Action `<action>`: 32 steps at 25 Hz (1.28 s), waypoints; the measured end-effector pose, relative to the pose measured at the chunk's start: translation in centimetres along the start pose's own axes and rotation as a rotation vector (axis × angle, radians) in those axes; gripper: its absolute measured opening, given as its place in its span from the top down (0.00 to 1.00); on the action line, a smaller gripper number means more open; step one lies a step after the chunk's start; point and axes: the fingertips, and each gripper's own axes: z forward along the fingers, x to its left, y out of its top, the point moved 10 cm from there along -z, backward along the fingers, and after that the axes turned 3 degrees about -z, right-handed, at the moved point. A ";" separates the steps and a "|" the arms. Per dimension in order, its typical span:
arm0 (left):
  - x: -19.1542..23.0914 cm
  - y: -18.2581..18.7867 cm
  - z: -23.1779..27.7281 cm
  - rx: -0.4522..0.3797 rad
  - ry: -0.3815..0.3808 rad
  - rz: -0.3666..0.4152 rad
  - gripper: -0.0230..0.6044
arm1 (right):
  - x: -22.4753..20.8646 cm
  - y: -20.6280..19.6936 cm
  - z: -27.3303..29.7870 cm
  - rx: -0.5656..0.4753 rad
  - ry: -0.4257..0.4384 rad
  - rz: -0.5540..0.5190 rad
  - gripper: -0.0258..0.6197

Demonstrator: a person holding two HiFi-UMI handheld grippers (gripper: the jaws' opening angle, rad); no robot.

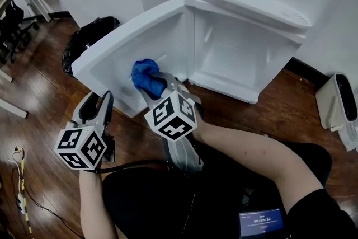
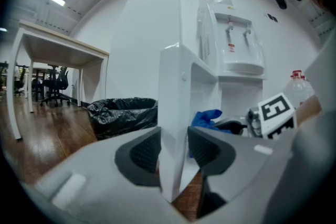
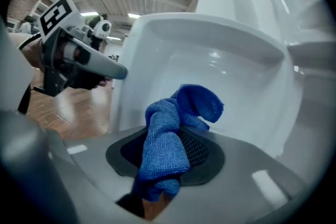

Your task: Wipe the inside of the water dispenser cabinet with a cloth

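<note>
We see the water dispenser cabinet (image 1: 235, 59) standing open, its white door (image 1: 126, 47) swung out to the left over the wooden floor (image 1: 33, 92). The left gripper (image 2: 173, 152) is clenched on the door's free edge, one dark pad on each face of the panel. The right gripper (image 3: 165, 155) grasps the blue cloth (image 3: 165, 136), which is bunched between its pads with a loose fold rising above them. In the head view the cloth sits low against the door's inner face, near the corner where the door meets the cabinet opening; the right gripper view shows the door's recessed inner panel close behind it, though we cannot quite tell whether the fabric touches the plastic. The cabinet's inside is bare white, with a shelf ledge above the opening. A black rubbish bag (image 1: 84, 39) lies on the floor beyond the door; a desk (image 2: 58, 47) stands farther off, in the left gripper view.
</note>
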 end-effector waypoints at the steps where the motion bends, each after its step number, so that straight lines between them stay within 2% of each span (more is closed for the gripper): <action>1: 0.0 0.0 0.1 0.001 0.001 -0.001 0.71 | -1.6 -1.1 -0.2 0.028 -0.049 0.026 0.73; 5: -0.2 0.2 0.4 0.003 0.008 -0.002 0.71 | -6.8 -4.4 -1.0 0.110 -0.221 0.063 0.73; 9: -0.3 0.1 0.3 0.003 0.000 -0.005 0.71 | -7.0 -5.2 -0.9 0.111 -0.251 0.060 0.73; 11: -0.2 0.1 0.3 0.003 -0.002 -0.008 0.71 | -5.6 -4.9 -0.5 0.104 -0.217 0.070 0.73; 13: -0.1 0.1 0.4 0.003 -0.001 -0.014 0.71 | -3.1 -4.1 0.2 0.098 -0.142 0.044 0.73; 19: -0.1 0.2 0.3 -0.005 0.001 -0.029 0.71 | 4.8 -1.1 2.6 0.044 0.112 -0.123 0.73; 21: 0.0 0.1 0.3 -0.007 0.001 -0.032 0.71 | 6.1 -0.7 2.9 0.034 0.161 -0.188 0.73; 23: 0.0 0.0 0.2 -0.007 0.000 -0.033 0.71 | 5.6 -1.5 3.1 0.058 0.173 -0.207 0.73; 25: 0.1 0.2 0.3 -0.009 -0.004 -0.035 0.71 | 3.1 -3.2 3.1 0.109 0.140 -0.183 0.73; 32: 0.0 0.3 0.4 -0.008 -0.006 -0.048 0.71 | -6.1 -9.1 1.5 0.284 -0.105 -0.108 0.73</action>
